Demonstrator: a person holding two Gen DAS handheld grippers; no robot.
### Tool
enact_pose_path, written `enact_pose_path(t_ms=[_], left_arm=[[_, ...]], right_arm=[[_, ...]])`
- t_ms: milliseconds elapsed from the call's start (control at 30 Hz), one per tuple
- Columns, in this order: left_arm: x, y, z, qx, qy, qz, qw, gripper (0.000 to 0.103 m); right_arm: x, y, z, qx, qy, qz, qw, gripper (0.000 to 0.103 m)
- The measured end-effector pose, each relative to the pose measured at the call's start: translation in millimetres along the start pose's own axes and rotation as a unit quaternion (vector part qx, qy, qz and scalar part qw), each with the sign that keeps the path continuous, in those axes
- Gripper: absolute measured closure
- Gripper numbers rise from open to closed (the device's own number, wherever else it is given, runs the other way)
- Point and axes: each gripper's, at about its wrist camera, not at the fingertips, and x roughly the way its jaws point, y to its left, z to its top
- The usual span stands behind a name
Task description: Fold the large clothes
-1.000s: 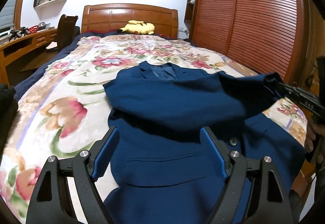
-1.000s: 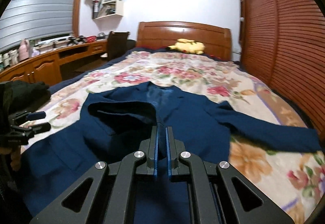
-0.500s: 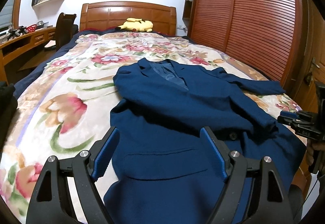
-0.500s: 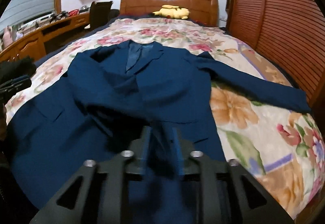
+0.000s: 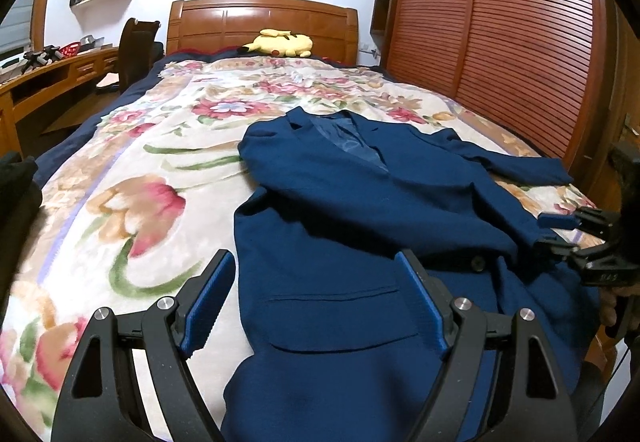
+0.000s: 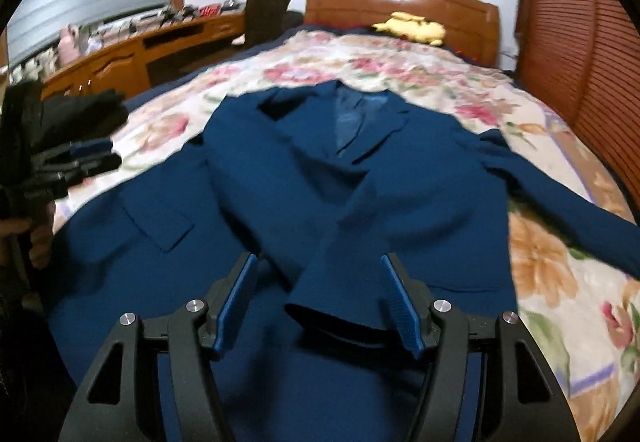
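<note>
A navy blue jacket (image 5: 360,209) lies face up on the floral bedspread (image 5: 132,201), collar toward the headboard. One sleeve (image 6: 288,209) is folded across its front, and its cuff (image 6: 332,302) rests between the jaws of my right gripper (image 6: 320,262). Those jaws are opening and their pads do not touch the cloth. The other sleeve (image 6: 568,213) stretches out to the right over the bedspread. My left gripper (image 5: 314,266) hovers open over the jacket's lower front by the pocket, holding nothing. Each gripper shows in the other's view: the right gripper (image 5: 548,232) and the left gripper (image 6: 104,155).
A yellow plush toy (image 5: 280,43) lies by the wooden headboard (image 5: 260,17). Slatted wardrobe doors (image 5: 500,49) run along the bed's right side. A desk (image 5: 52,81) and a chair (image 5: 138,49) stand to the left. A hand (image 6: 40,238) in a black sleeve holds the left gripper.
My right gripper went from shut on the raised sleeve to open. The sleeve dropped flat across the jacket's front. The right gripper tilted down; the left stayed put.
</note>
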Motion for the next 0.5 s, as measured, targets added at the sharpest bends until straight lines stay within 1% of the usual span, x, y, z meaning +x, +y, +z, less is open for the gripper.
enact_pose_path(t_ms=[33, 67, 100, 133, 200, 300, 333, 433, 500], left_arm=[[0, 0, 0, 0.0, 0.0, 0.001, 1.0, 0.021], [0, 1, -1, 0.001, 0.001, 0.003, 1.0, 0.021], [1, 1, -1, 0.001, 0.003, 0.005, 1.0, 0.021], [3, 2, -1, 0.001, 0.005, 0.006, 1.0, 0.021], [5, 3, 1, 0.002, 0.01, 0.01, 0.9999, 0.021], [9, 4, 7, 0.0, 0.013, 0.015, 0.9998, 0.021], [10, 5, 10, -0.001, 0.015, 0.017, 0.9997, 0.021], [17, 5, 21, -0.001, 0.021, 0.019, 0.9996, 0.021], [24, 5, 30, 0.014, 0.026, 0.03, 0.9991, 0.021]], right_arm=[[3, 1, 0, -0.008, 0.007, 0.001, 1.0, 0.053], [6, 0, 1, -0.019, 0.016, -0.004, 1.0, 0.062], [9, -4, 1, -0.026, 0.019, -0.011, 0.999, 0.088], [11, -9, 2, -0.031, 0.021, -0.017, 0.999, 0.097], [6, -23, 7, -0.022, 0.01, -0.042, 0.999, 0.097], [0, -60, 14, 0.01, -0.008, -0.103, 0.995, 0.098], [0, -70, 15, 0.016, -0.01, -0.116, 0.993, 0.098], [4, -99, 12, 0.027, -0.004, -0.132, 0.991, 0.098], [9, -108, 7, 0.025, 0.0, -0.138, 0.99, 0.098]])
